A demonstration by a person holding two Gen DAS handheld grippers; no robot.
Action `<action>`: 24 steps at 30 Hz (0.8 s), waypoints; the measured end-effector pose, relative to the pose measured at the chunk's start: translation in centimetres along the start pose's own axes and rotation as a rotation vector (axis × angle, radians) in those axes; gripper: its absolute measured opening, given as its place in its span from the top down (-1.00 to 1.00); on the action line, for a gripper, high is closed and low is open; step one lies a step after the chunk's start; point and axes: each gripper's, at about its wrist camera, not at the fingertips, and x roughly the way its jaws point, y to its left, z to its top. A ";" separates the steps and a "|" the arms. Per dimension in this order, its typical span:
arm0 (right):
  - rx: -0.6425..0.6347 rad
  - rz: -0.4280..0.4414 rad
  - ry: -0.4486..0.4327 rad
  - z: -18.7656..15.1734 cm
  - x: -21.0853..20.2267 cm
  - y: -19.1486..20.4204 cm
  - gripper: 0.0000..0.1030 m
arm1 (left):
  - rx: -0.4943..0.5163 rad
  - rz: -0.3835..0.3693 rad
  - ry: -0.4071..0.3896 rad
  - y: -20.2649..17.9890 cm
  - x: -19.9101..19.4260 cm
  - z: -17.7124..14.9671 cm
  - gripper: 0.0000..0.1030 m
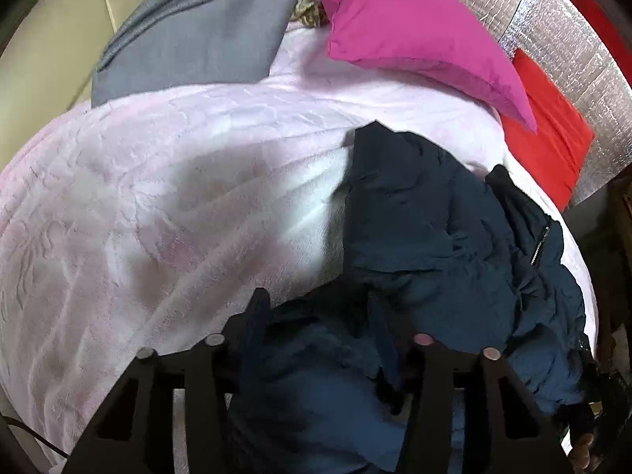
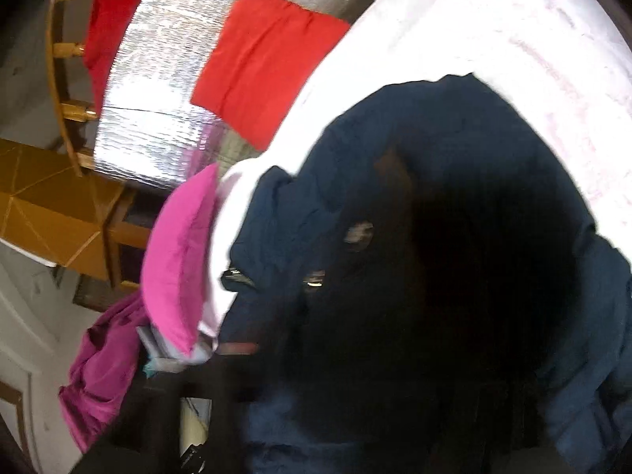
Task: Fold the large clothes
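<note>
No text, label, brand, number or sign can be read anywhere.

1. A bed [image 1: 166, 181] filled most of the left wrist view, covered by a pale pink textured blanket [image 1: 118, 237].
2. A magenta pillow [image 1: 414, 35] lay at its far side, touching a red cushion [image 1: 549, 138].
3. Silver quilted foil sheeting [image 2: 166, 79] stood behind them.
4. A cream wall [image 1: 51, 51] rose at the left.
5. In the blurred right wrist view, wooden furniture [image 2: 59, 205] stood beside the bed.
</note>
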 end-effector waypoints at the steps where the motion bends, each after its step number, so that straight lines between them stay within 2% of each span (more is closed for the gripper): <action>1: -0.011 0.007 -0.018 0.0 -0.7 0.0 0.67 | 0.000 -0.003 0.004 0.0 0.1 0.0 0.14; 6: -0.156 0.023 -0.085 -1.1 -4.4 1.9 0.71 | 0.050 0.047 -0.006 -1.0 0.1 -0.2 0.16; 9: -0.220 -0.089 -0.088 -1.5 -4.1 1.6 0.71 | 0.064 0.058 0.009 -1.2 0.4 -0.3 0.15; 12: -0.224 -0.183 -0.033 -1.3 -2.9 0.3 0.64 | 0.099 0.083 0.016 -1.4 0.5 -0.4 0.13; 15: -0.240 -0.168 -0.054 -1.3 -4.8 0.0 0.43 | 0.113 0.080 0.021 -1.3 0.3 -0.3 0.13; 16: -0.237 -0.158 -0.069 -1.2 -5.7 -0.1 0.23 | 0.114 0.075 0.019 -1.2 0.0 -0.1 0.13; 17: -0.229 -0.146 -0.099 -0.9 -7.2 -0.5 -0.13 | 0.114 0.072 0.014 -1.2 -0.4 0.0 0.13; 19: -0.226 -0.129 -0.178 -0.3 -9.5 -1.0 -0.41 | 0.125 0.080 -0.037 -1.1 -2.0 0.3 0.13; 21: -0.232 -0.138 -0.219 0.5 -11.3 -1.5 -0.42 | 0.142 0.090 -0.101 -1.2 -3.3 0.6 0.12; 23: -0.223 -0.162 -0.202 1.4 -11.9 -2.2 -0.47 | 0.143 0.087 -0.147 -1.1 -4.1 0.9 -0.13; 24: -0.211 -0.171 -0.179 1.8 -11.7 -2.6 -0.47 | 0.132 0.074 -0.152 -0.9 -4.2 1.1 -0.36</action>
